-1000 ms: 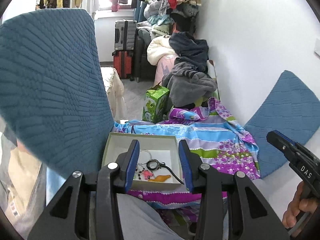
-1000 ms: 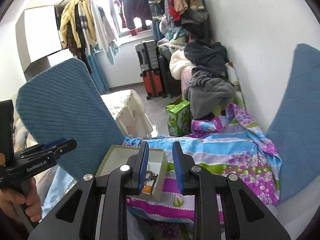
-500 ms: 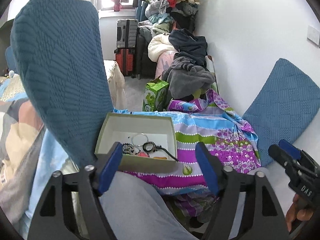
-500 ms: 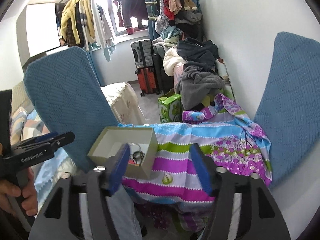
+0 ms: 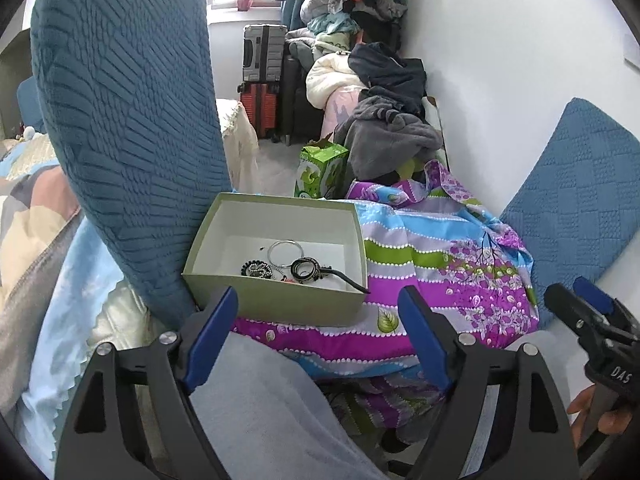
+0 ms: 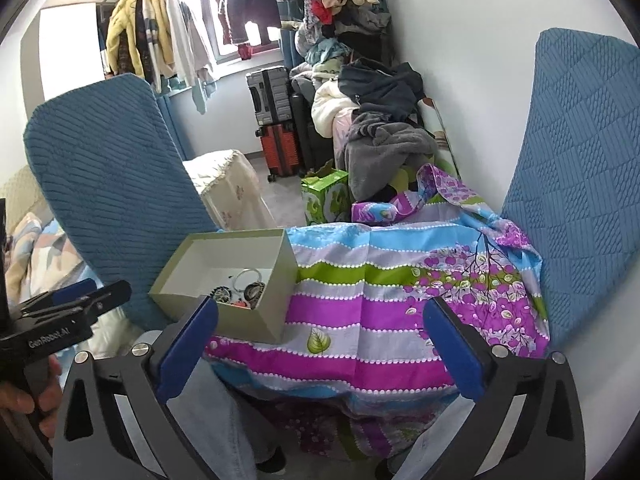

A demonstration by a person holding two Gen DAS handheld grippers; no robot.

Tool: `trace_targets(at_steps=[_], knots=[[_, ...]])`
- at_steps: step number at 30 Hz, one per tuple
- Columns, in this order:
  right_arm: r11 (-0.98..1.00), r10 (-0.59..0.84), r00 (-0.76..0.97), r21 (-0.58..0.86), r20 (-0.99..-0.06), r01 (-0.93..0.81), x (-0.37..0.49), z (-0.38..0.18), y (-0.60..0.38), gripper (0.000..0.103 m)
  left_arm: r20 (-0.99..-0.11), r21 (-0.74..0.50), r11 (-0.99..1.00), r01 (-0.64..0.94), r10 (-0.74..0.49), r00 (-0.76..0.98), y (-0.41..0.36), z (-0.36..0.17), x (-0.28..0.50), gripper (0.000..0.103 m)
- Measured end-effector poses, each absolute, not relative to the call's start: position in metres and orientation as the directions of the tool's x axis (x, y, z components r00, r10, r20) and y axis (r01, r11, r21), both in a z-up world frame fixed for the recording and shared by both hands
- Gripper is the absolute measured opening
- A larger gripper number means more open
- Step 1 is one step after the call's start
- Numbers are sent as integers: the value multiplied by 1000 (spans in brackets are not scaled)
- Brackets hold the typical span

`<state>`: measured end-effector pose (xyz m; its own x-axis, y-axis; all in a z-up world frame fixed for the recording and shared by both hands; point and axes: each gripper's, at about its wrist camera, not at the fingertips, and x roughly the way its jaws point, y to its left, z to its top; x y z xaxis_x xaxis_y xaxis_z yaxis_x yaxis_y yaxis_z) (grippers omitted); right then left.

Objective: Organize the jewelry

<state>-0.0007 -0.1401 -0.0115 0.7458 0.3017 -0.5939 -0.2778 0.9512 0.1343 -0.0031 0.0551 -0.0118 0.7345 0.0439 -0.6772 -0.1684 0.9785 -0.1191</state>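
Observation:
An open olive-green box (image 5: 276, 296) with a white inside sits on the left part of a striped floral cloth (image 5: 432, 264). It holds a silver bangle (image 5: 285, 251), a dark beaded bracelet (image 5: 256, 269) and a black watch (image 5: 308, 270). The box shows in the right wrist view (image 6: 224, 316) too, with the jewelry (image 6: 244, 288) inside. My left gripper (image 5: 318, 332) is open and empty, just in front of and below the box. My right gripper (image 6: 318, 346) is open and empty, in front of the cloth, right of the box.
A blue quilted cushion (image 5: 128, 128) stands against the box's left side, another (image 6: 580, 184) leans on the wall at right. A person's grey trouser leg (image 5: 272, 408) lies under the left gripper. Behind are a green carton (image 5: 320, 170), piled clothes (image 5: 388, 136) and suitcases (image 5: 262, 80).
Both grippers have opened wide from nearly shut. Both have pulled back from the box, which now lies further ahead in each view.

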Motion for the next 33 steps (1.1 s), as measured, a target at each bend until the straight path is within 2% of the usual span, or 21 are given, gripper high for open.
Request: trace_targets(at_steps=[9, 21, 22, 25, 33], knots=[[961, 268, 749, 116, -606, -250, 7, -21, -142, 103, -664, -113, 973, -201, 76, 744, 58, -12, -3, 86], [965, 251, 743, 105, -620, -238, 9, -25, -143, 103, -689, -83, 964, -254, 128, 713, 60, -16, -1, 89], [966, 249, 744, 103, -620, -238, 9, -24, -144, 103, -687, -80, 964, -253, 131, 715, 59, -15, -1, 90], [967, 242, 745, 95, -622, -235, 9, -25, -144, 103, -680, -61, 964, -257, 148, 718, 58, -13, -2, 102], [969, 234, 751, 82, -617, -235, 9, -25, -143, 103, -675, -65, 963, -263, 152, 722, 60, -10, -3, 103]])
